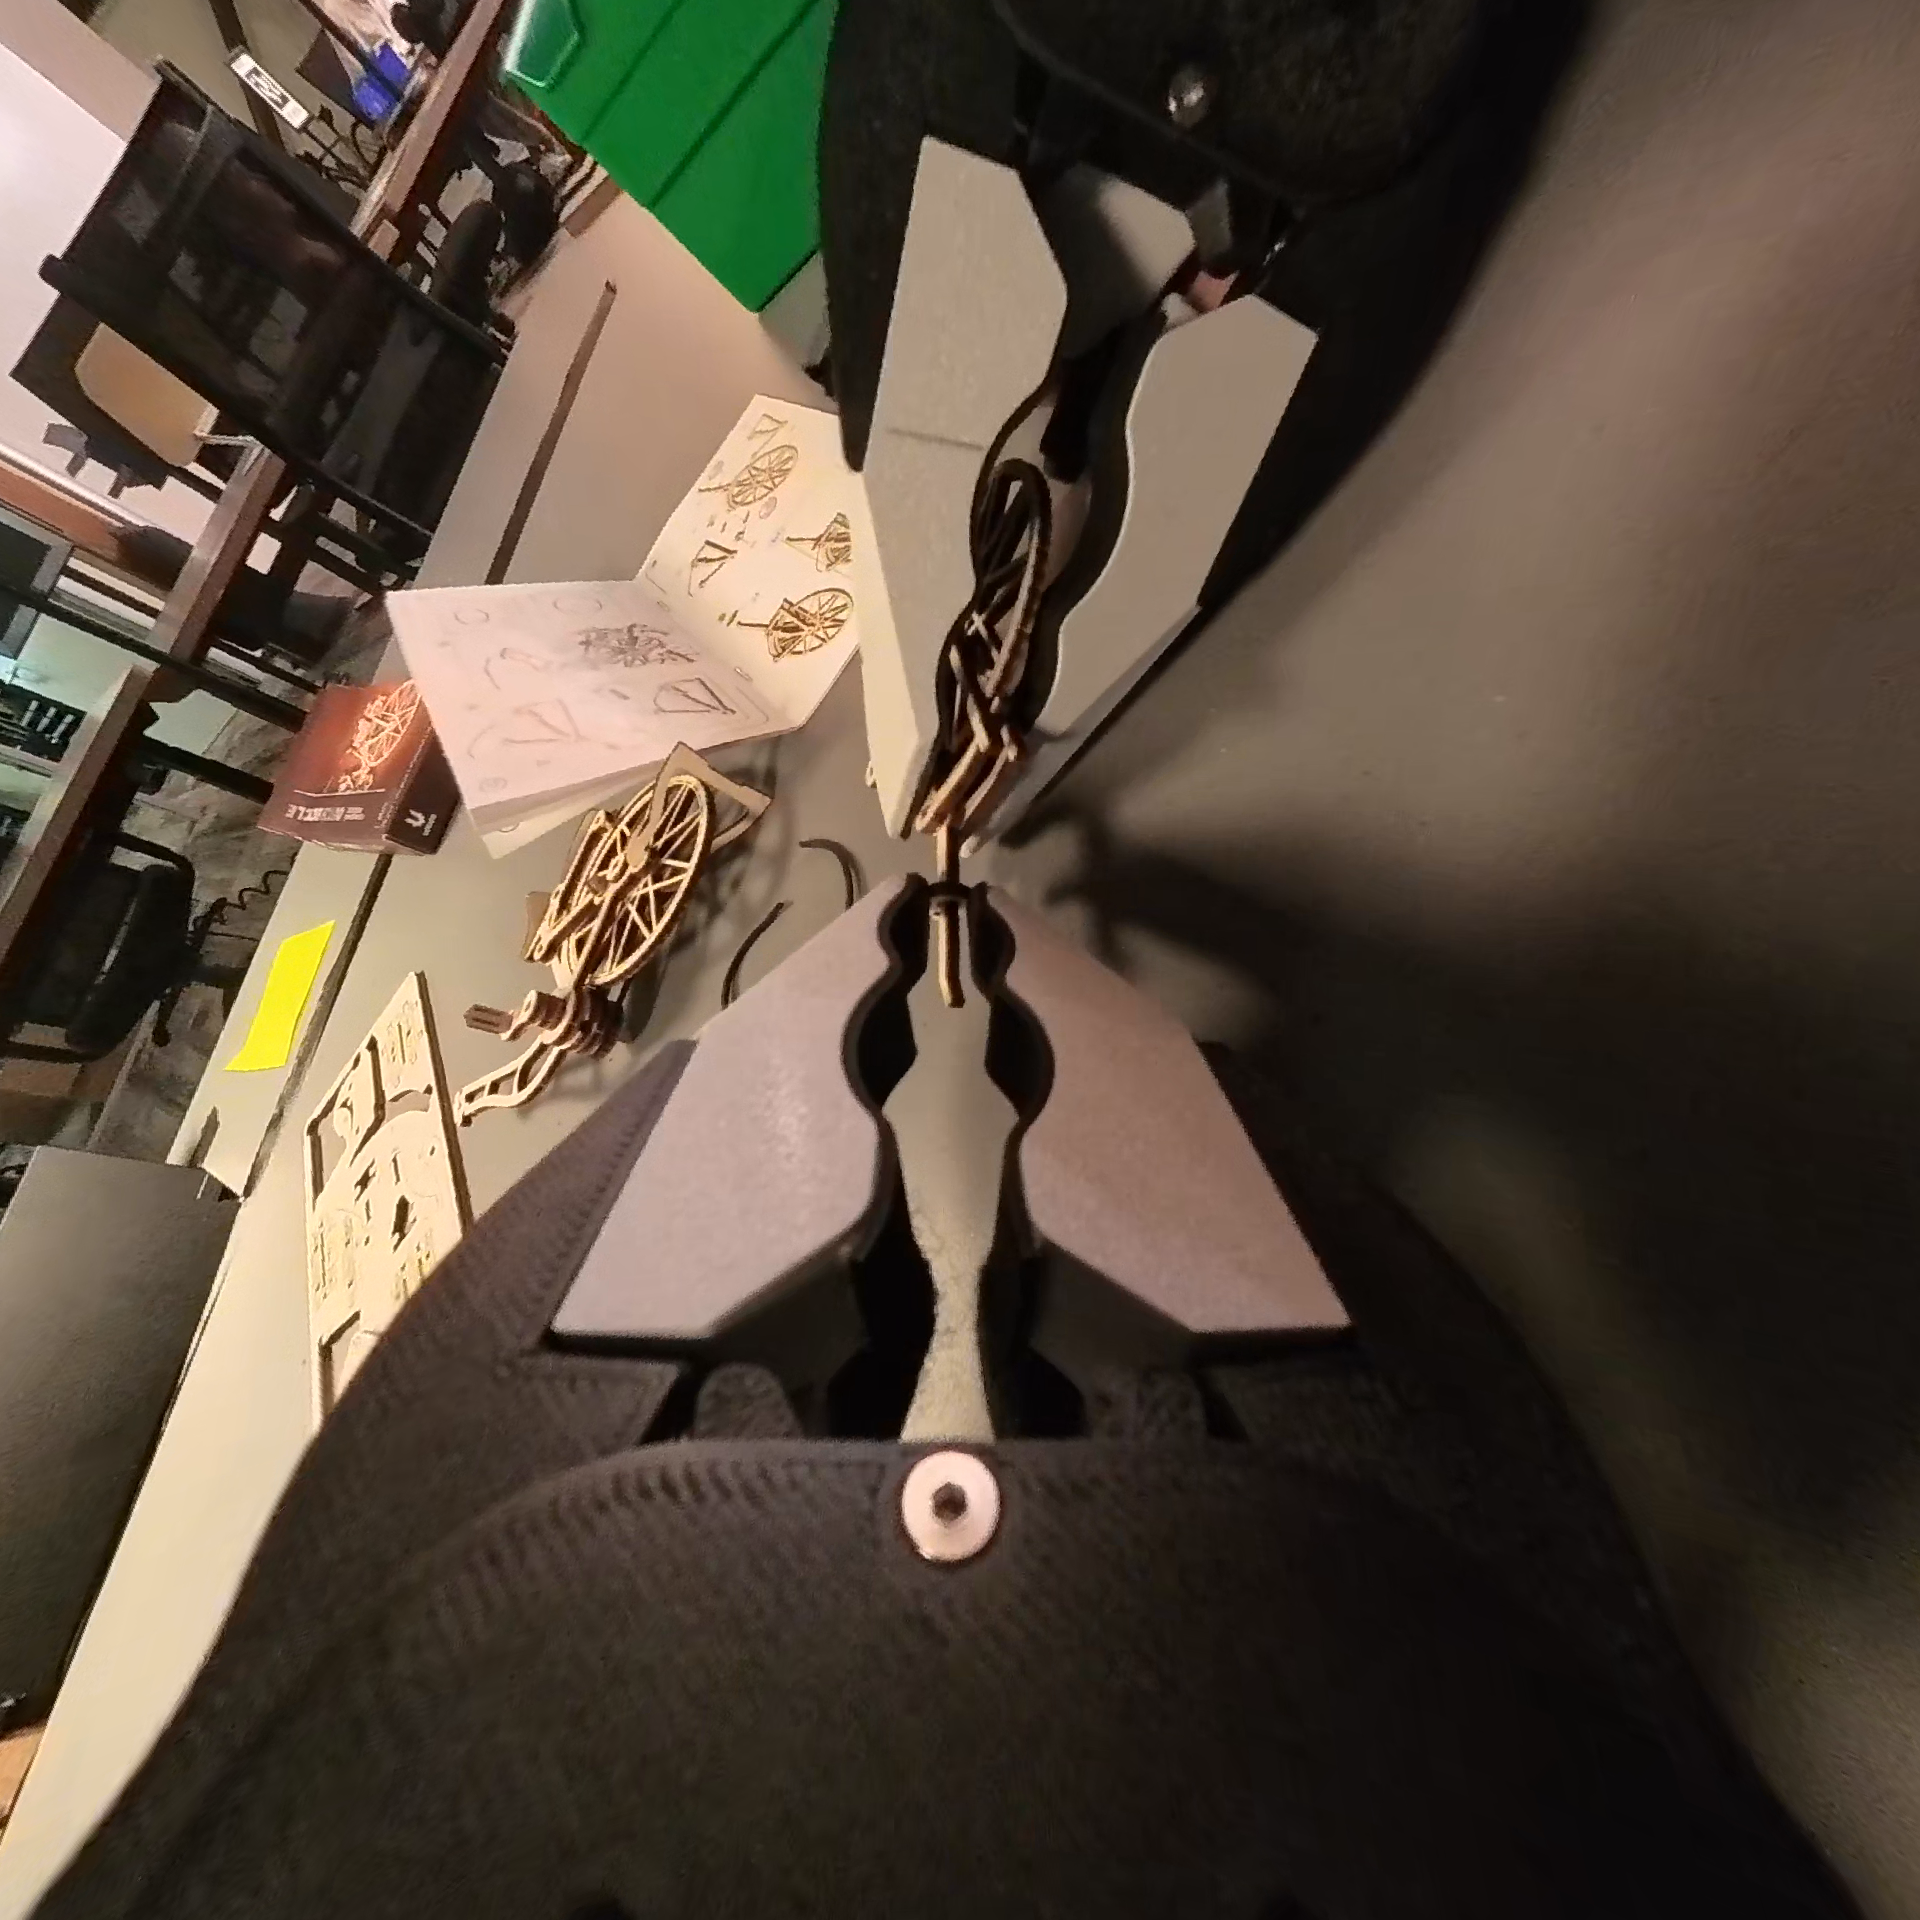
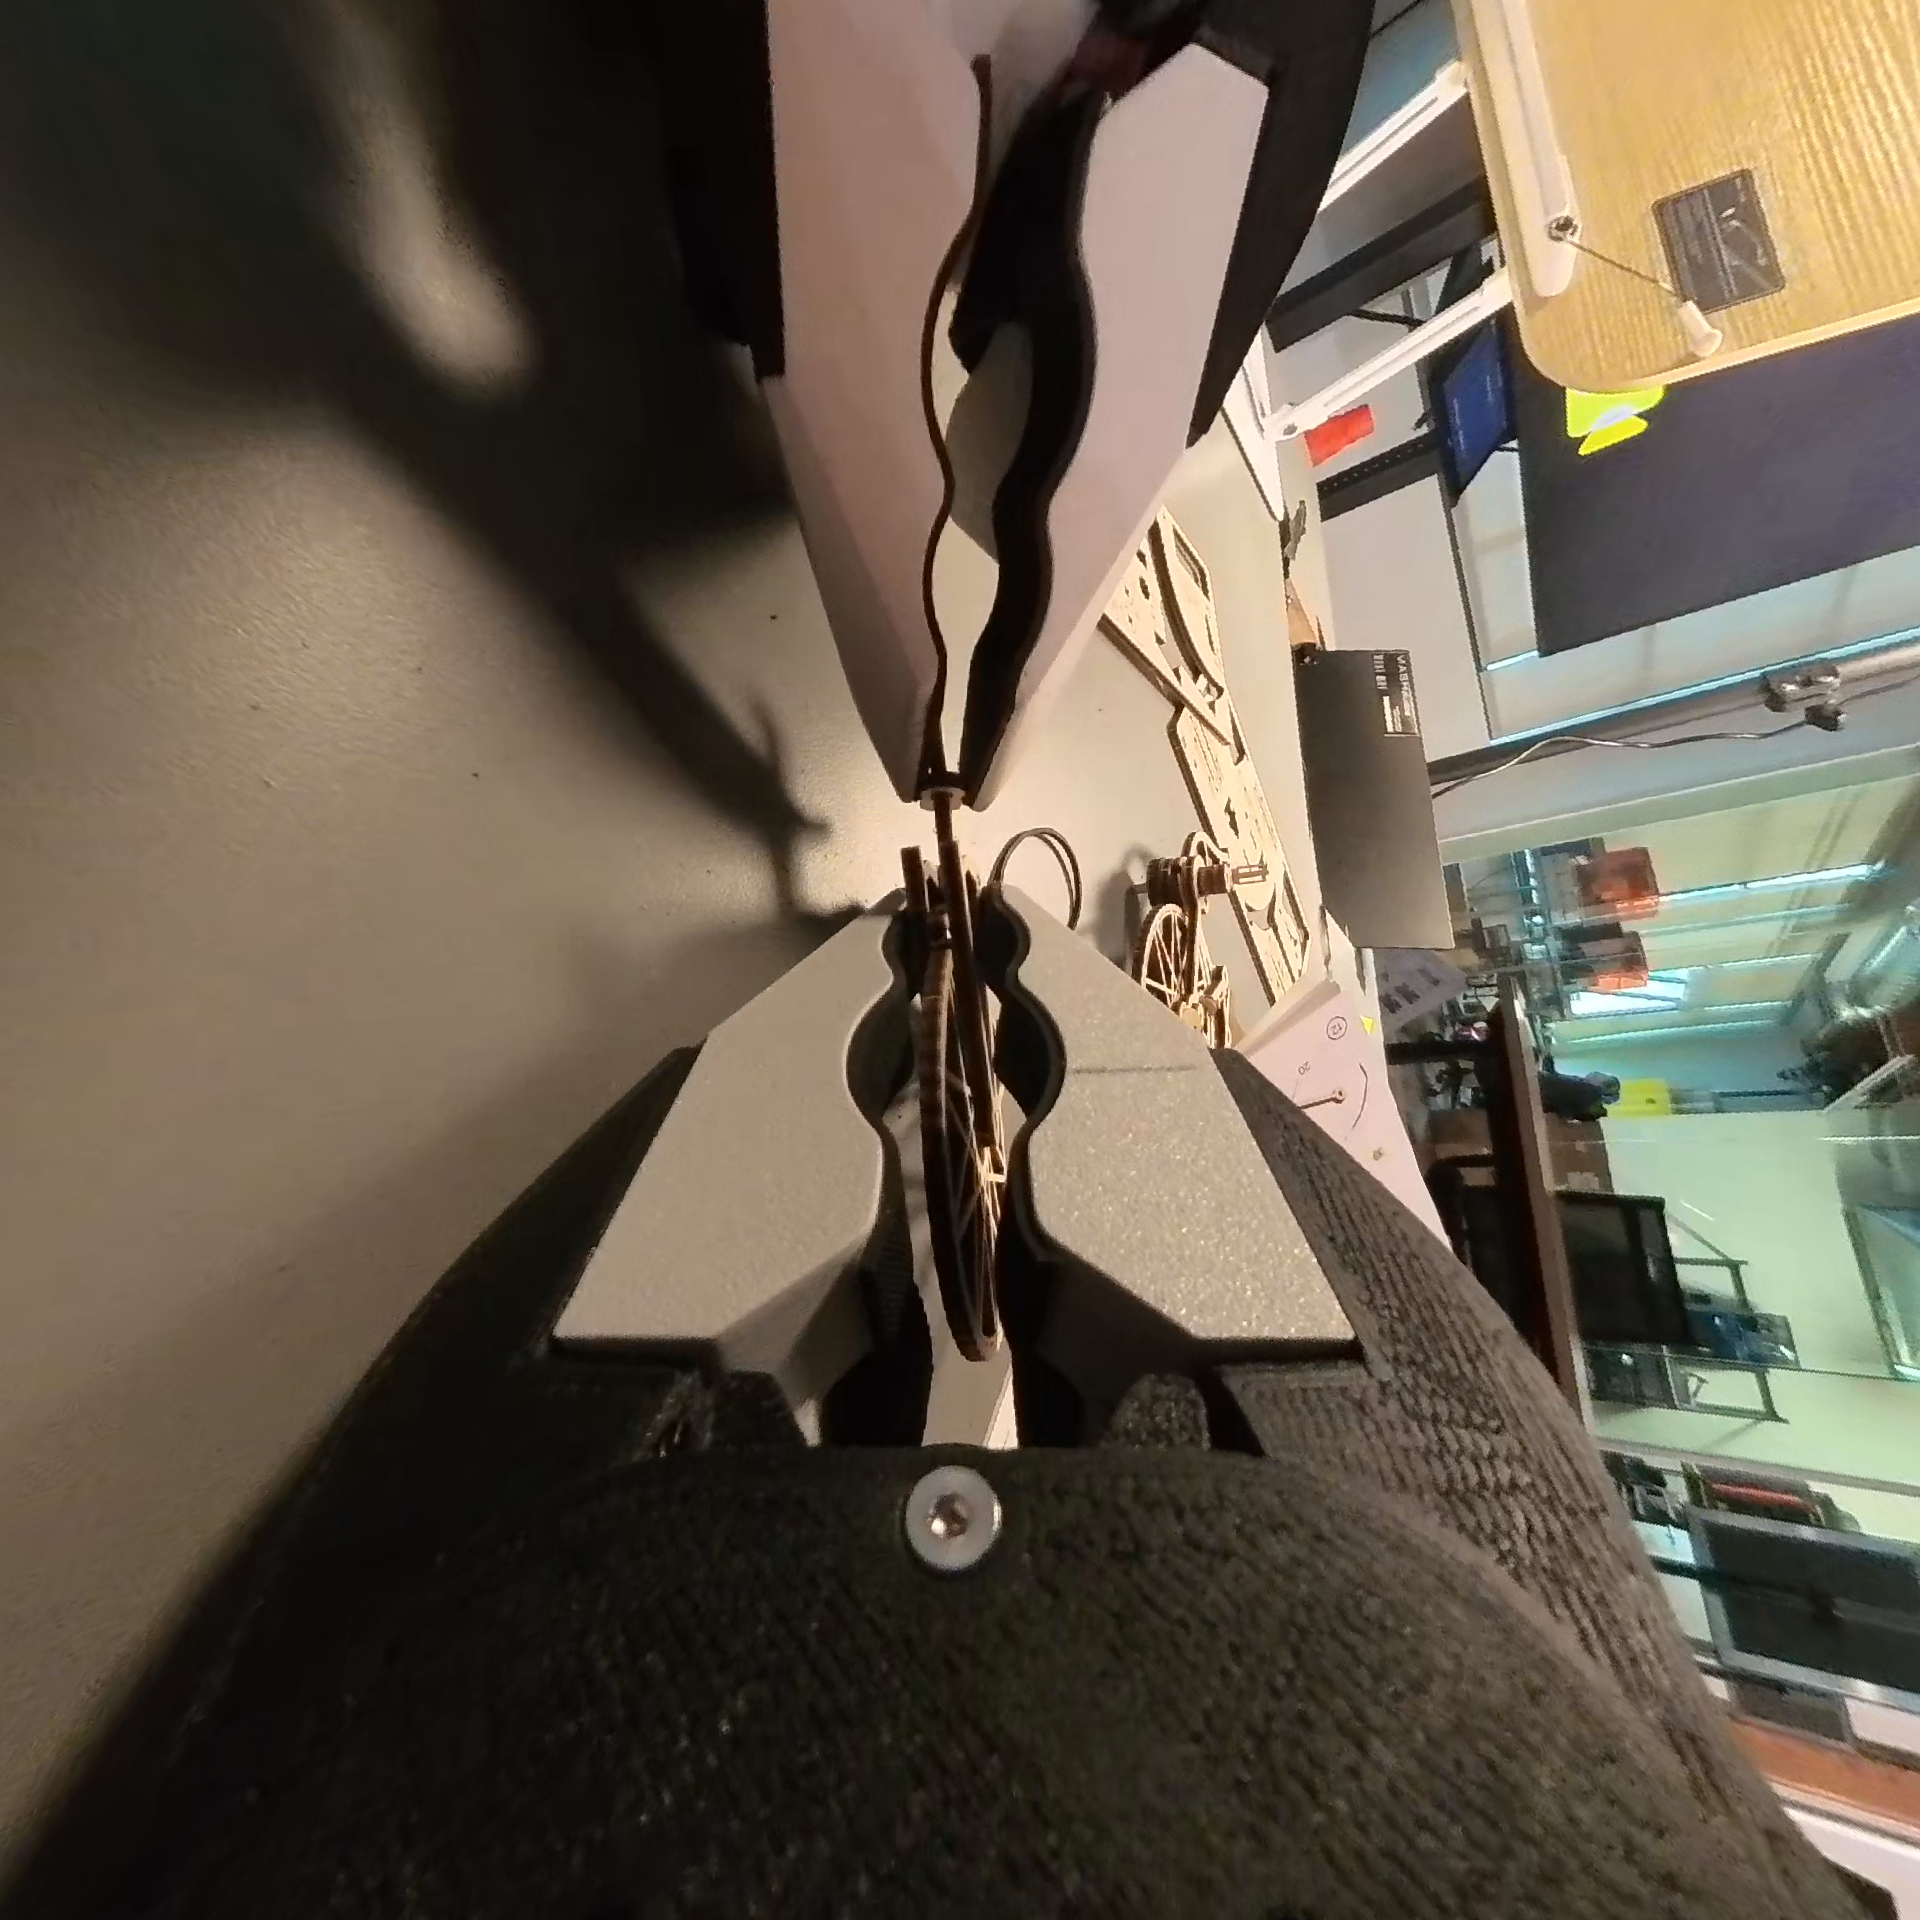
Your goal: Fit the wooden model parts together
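In the left wrist view my left gripper (image 1: 943, 896) is shut on a small thin wooden piece (image 1: 948, 961), which pokes out past its tips. My right gripper (image 1: 951, 821) comes in from above, tip to tip with it, shut on a spoked wooden wheel part (image 1: 997, 623). In the right wrist view my right gripper (image 2: 948, 904) grips the wheel part (image 2: 961, 1143) edge-on between its grey fingers (image 2: 1122, 1122). The left gripper (image 2: 940, 795) meets it from above, and the small piece (image 2: 945, 821) touches the wheel part's end. Both are held above the grey table (image 1: 1455, 623).
On the table lie a partly built wooden bicycle model (image 1: 623, 894), an open instruction booklet (image 1: 623, 665), a brown box (image 1: 364, 758), a wooden parts sheet (image 1: 384, 1164), a yellow note (image 1: 281, 997) and black bands (image 1: 831, 862). A green bin (image 1: 707, 135) stands behind. Less than 4 cm separates the two grippers' tips.
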Motion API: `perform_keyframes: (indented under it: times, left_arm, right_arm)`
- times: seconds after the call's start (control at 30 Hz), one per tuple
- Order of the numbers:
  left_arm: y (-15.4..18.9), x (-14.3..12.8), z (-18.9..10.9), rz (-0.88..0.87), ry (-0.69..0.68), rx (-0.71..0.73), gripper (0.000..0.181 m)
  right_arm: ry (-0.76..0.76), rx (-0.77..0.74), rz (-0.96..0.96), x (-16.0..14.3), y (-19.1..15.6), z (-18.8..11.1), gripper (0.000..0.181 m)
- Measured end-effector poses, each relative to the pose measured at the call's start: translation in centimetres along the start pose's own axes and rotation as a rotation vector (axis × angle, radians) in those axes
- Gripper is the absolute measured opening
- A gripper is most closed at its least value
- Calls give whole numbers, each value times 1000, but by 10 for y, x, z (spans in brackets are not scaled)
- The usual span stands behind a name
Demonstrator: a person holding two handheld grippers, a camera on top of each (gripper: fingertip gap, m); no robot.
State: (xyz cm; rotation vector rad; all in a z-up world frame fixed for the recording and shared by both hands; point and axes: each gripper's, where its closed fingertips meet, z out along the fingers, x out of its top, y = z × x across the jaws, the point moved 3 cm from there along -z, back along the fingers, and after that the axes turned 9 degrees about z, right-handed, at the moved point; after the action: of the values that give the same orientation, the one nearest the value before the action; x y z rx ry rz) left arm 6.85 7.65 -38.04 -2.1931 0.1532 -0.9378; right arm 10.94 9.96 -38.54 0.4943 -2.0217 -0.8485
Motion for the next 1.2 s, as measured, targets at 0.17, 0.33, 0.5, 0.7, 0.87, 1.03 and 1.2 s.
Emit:
perform_keyframes:
  times: [0.17, 0.33, 0.5, 0.7, 0.87, 1.03, 1.2]
  left_arm:
    - [1, 0, 0, 3, -1, -4, 4]
    - [1, 0, 1, 2, -2, -7, 5]
    - [-3, 0, -2, 17, 20, 41, 7]
    - [-5, 1, -18, -4, 98, 66, 9]
    - [-2, 2, -18, 8, 109, 34, 2]
    - [1, 4, -18, 16, 134, -2, 1]
    - [1, 3, -17, 11, 137, -12, 1]
  right_arm:
    - [1, 4, -2, 0, 0, 0, 5]
    - [1, 5, -5, 0, 0, 0, 5]
    - [43, 11, 41, 1, 3, -1, 6]
    - [96, 40, 64, 7, 2, -4, 7]
    - [113, 59, 68, 8, 1, -5, 7]
    - [134, 95, 80, 10, -2, -6, 7]
    - [139, 119, 100, 10, -3, -6, 7]
